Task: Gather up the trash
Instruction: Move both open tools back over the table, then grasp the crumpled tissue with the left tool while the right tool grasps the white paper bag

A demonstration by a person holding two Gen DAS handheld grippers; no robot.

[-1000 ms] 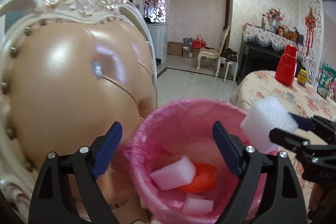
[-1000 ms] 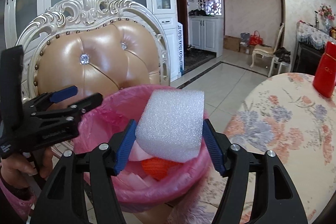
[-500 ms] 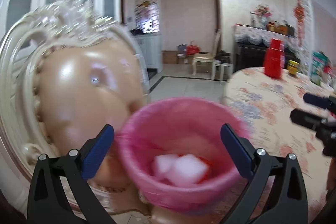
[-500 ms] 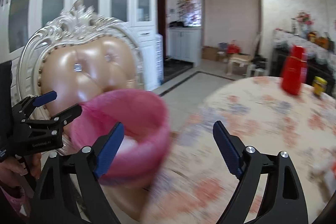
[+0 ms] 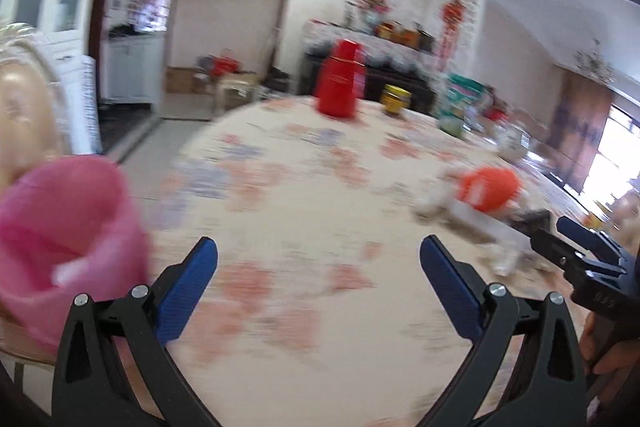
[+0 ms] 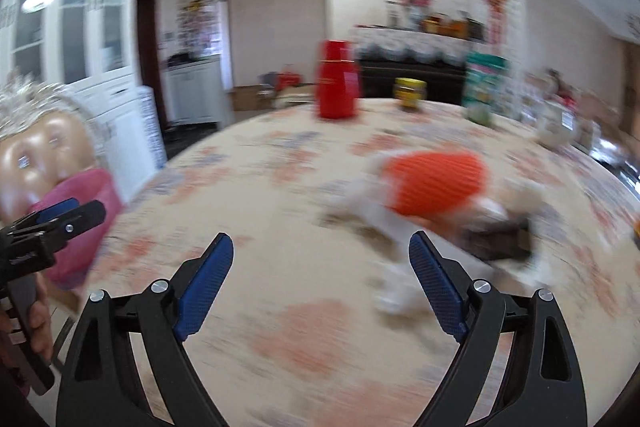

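- Left wrist view: left gripper [image 5: 319, 283] hangs over the floral table [image 5: 304, 211], jaws spread wide with only tablecloth between them.
- Its jaws have just been opening.
- Pink bin [image 5: 64, 239] sits at the table's left edge, beside the padded chair [image 6: 36, 151].
- Right gripper [image 6: 320, 281] is wide too, just opened, nothing between its pads.
- Trash ahead, blurred: orange net sleeve [image 6: 434, 183] on whitish scraps [image 6: 374, 215], right of centre on the table.
- Red flask [image 6: 337, 85] stands far back.
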